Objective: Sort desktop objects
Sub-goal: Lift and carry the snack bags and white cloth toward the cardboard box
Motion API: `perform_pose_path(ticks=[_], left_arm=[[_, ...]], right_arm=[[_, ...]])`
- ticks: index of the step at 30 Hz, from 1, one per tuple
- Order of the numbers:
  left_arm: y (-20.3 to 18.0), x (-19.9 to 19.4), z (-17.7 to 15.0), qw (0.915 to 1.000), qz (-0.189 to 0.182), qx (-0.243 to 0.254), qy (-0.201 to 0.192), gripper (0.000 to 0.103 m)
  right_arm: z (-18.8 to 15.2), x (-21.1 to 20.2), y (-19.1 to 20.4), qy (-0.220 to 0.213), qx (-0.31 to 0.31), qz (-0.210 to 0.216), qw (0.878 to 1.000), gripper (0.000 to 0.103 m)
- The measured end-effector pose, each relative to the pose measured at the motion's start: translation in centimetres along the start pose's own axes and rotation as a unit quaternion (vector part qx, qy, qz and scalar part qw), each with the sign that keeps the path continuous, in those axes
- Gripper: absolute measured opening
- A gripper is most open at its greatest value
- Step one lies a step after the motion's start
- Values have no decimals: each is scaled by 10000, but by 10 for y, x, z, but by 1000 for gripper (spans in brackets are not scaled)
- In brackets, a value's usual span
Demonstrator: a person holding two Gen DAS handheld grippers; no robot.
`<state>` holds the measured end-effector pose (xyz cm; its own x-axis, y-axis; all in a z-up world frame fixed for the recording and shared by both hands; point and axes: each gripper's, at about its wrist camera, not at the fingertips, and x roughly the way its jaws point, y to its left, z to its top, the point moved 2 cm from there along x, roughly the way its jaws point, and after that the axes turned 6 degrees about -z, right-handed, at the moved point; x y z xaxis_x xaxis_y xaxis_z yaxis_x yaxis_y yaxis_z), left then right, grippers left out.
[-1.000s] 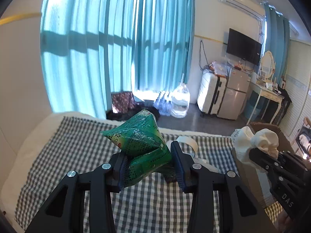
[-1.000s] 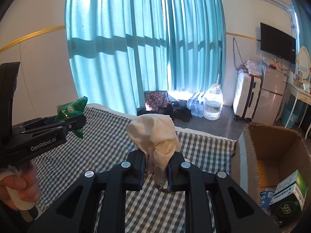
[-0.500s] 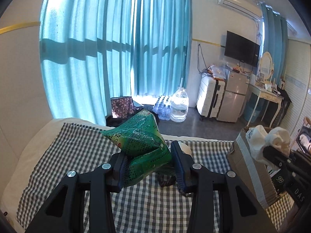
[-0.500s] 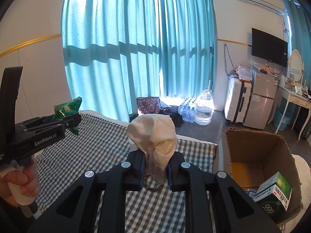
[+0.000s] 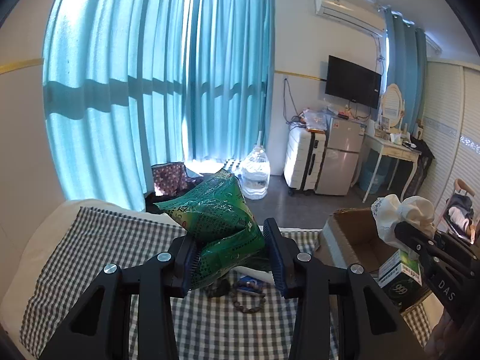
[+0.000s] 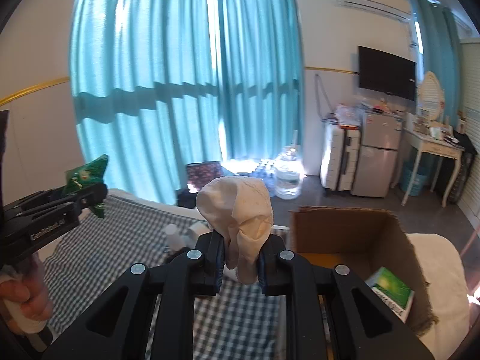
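Looking along my left tongs (image 5: 231,259), I see them clenched on a crinkled green snack packet (image 5: 219,225), its printed foil bulging up between the blue pads and held clear above the checked cloth (image 5: 99,240). Compared with a second ago, the view has swung toward the cardboard box (image 5: 348,237), which now shows its open mouth and a green-and-white carton (image 5: 399,276) inside, where before only a corner of it peeked in; a beaded bracelet (image 5: 244,303) and a small blue item (image 5: 249,285) lie on the cloth beneath the packet. At the right edge my right tongs (image 5: 405,234) carry their white bundle beside the box. Through the right wrist camera, my right tongs (image 6: 238,262) are clamped on a cream lace-edged cloth (image 6: 240,210), bunched into a rounded lump above the pads with a tail hanging below. The box (image 6: 345,231) has drawn closer and fills more of the right side than a second ago, the carton (image 6: 390,292) resting in it. My left tongs (image 6: 90,196) sit at the far left with the packet (image 6: 87,175) poking up, my hand (image 6: 21,300) gripping the handle.
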<state>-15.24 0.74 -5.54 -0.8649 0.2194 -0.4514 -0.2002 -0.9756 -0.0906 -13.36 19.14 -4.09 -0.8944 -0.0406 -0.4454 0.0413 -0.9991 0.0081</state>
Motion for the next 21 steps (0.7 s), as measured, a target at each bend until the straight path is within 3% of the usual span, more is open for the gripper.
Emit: perform_pose_path(ticks=[5, 21], left_arm=[[-31, 6, 4, 9997, -209, 137, -16, 42], [-133, 43, 0, 9946, -901, 486, 170, 42]], right_arm=[[4, -9, -32, -24, 170, -403, 9990, 17], [-4, -14, -112, 207, 627, -866, 9941, 17]])
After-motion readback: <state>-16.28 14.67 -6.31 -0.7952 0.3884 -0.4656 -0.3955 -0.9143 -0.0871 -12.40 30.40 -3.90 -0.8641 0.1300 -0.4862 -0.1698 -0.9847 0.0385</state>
